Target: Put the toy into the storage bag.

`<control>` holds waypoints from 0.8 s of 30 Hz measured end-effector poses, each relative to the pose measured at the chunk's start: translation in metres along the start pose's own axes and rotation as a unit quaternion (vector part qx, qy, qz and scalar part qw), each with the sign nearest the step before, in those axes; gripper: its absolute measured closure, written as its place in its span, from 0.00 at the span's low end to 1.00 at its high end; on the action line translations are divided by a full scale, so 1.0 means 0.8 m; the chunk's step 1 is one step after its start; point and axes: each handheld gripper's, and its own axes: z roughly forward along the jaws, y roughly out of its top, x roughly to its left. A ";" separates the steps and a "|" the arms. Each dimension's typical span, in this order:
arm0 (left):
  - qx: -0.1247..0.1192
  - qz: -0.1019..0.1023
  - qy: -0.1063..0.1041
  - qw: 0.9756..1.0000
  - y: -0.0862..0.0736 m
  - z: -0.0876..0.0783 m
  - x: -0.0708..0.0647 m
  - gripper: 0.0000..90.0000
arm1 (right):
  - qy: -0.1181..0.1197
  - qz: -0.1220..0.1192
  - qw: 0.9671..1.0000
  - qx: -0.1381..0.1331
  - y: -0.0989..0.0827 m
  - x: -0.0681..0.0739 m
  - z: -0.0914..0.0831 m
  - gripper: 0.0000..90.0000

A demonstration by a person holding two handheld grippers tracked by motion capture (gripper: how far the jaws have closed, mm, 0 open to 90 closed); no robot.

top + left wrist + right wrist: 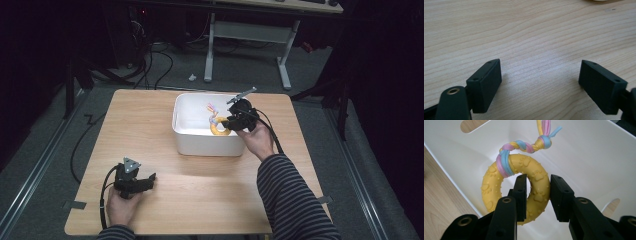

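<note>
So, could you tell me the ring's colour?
Yellow ring, clearest in the right gripper view.

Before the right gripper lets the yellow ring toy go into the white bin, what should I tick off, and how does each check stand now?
1. Right gripper clamped on the yellow ring toy, one jaw through its hole: ok.
2. Ring toy inside the walls of the white bin: ok in the high view.
3. Braided rope tied to the ring hangs inside the bin, not over its rim: ok.
4. Ring resting on the bin floor: cannot tell; it looks held above it.
5. Left gripper open, apart from the bin, near the table's front edge: ok.
</note>
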 end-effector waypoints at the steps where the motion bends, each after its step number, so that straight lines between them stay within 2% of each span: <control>1: 0.000 0.000 0.000 1.000 0.000 0.000 0.000 0.21 | 0.004 -0.004 1.000 0.001 0.000 0.001 0.003 0.76; 12: 0.000 0.000 0.000 1.000 0.000 0.000 0.000 0.21 | 0.012 -0.001 1.000 0.007 0.000 0.001 0.007 0.75; 16: 0.000 0.000 0.000 1.000 0.000 0.000 0.000 0.21 | 0.027 0.010 1.000 0.011 0.000 -0.002 0.008 0.65; 18: 0.000 0.000 0.000 1.000 0.000 0.000 0.000 0.21 | 0.019 0.006 1.000 0.006 -0.002 -0.002 0.005 0.60; 22: 0.001 0.001 0.000 1.000 0.000 0.000 0.000 0.21 | 0.016 0.016 1.000 -0.016 -0.010 -0.007 -0.008 0.55; 24: 0.001 0.000 0.000 1.000 0.000 0.000 0.000 0.21 | 0.009 0.022 1.000 -0.018 -0.015 -0.010 -0.014 0.54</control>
